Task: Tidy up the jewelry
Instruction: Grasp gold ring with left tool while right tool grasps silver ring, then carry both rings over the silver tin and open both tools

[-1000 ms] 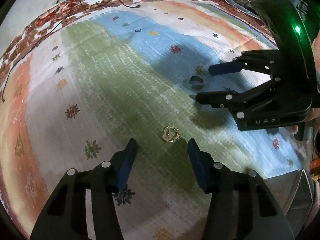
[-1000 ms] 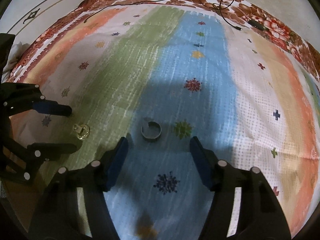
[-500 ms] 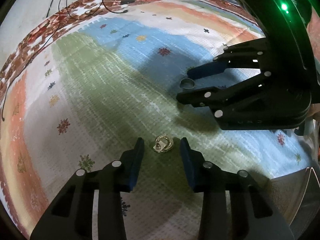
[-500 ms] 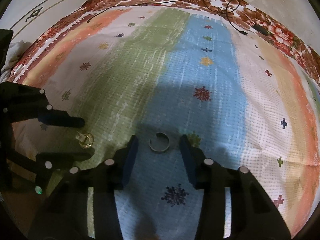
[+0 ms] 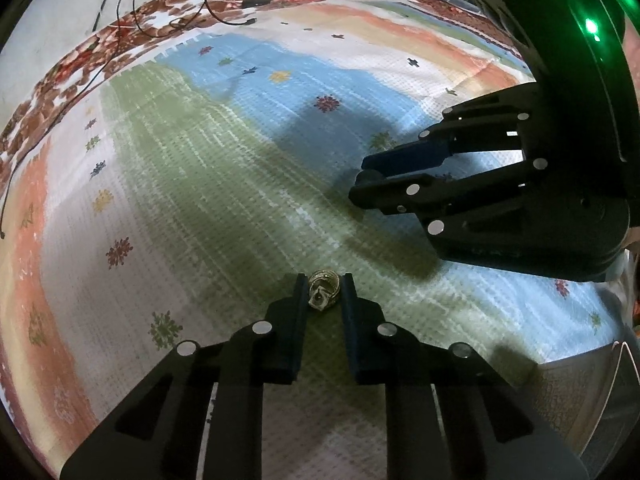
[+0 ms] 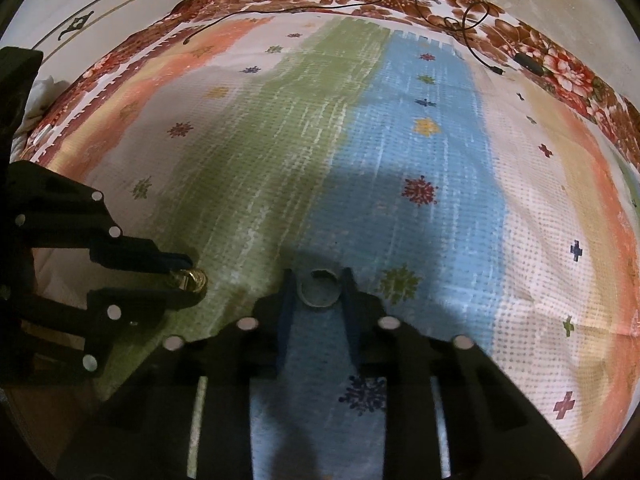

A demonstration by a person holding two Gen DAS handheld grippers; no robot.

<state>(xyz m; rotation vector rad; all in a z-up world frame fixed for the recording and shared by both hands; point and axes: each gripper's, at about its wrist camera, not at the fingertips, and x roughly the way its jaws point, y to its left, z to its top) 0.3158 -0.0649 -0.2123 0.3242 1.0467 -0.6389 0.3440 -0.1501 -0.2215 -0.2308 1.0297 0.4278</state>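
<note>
Jaws are closing on both tools: left gripper (image 5: 324, 282) pinching the gold ring (image 5: 323, 289) on the cloth (image 5: 224, 184), right gripper (image 6: 319, 278) squeezing the grey band (image 6: 320, 289); next, probably lifting both straight up

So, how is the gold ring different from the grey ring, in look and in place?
The gold ring is shiny and ornate, with a dark stone; the grey ring is plain, dull and wider. The gold ring lies on the green stripe, the grey ring on the blue stripe. The left hand-held gripper is closing around the gold ring, the right hand-held gripper around the grey ring. Both sit between pads.
</note>
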